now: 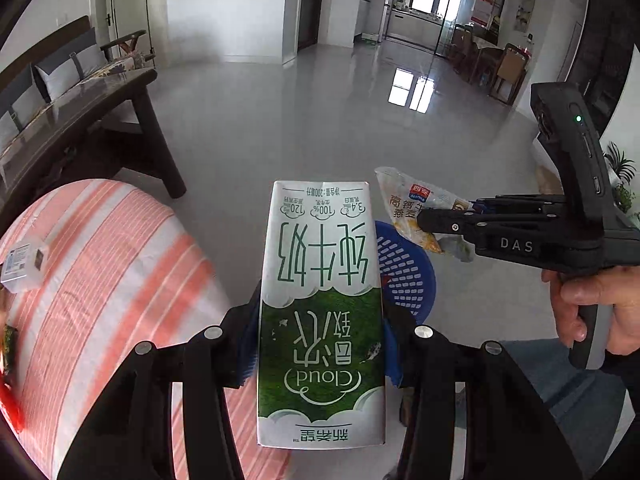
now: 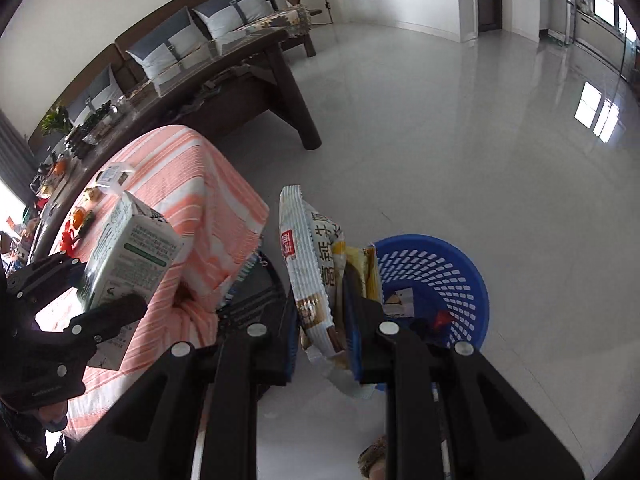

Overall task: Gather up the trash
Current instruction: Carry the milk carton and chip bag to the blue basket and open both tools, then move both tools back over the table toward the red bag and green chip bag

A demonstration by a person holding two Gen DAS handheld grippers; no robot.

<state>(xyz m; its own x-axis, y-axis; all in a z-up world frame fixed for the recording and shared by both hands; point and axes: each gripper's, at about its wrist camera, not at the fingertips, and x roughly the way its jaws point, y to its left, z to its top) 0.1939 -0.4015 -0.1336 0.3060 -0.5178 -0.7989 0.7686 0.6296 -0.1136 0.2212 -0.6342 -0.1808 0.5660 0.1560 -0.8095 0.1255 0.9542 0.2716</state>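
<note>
We find the left gripper [image 1: 320, 344] with jaws clamped on the carton [image 1: 322, 300], held above the floor beside the striped bench [image 1: 112, 264]. Right gripper [image 2: 326, 332] jaws are clamped on the wrapper [image 2: 310, 264], near the blue basket [image 2: 452, 276].

claws: 2 [image 1: 320, 344] [image 2: 326, 344] | milk cartons: 1 [image 1: 320, 300] | snack wrappers: 1 [image 2: 316, 276] | blue baskets: 1 [image 2: 440, 276] | small boxes sitting on striped tabletop: 1 [image 1: 24, 266] | hands showing: 1 [image 1: 592, 304]
</note>
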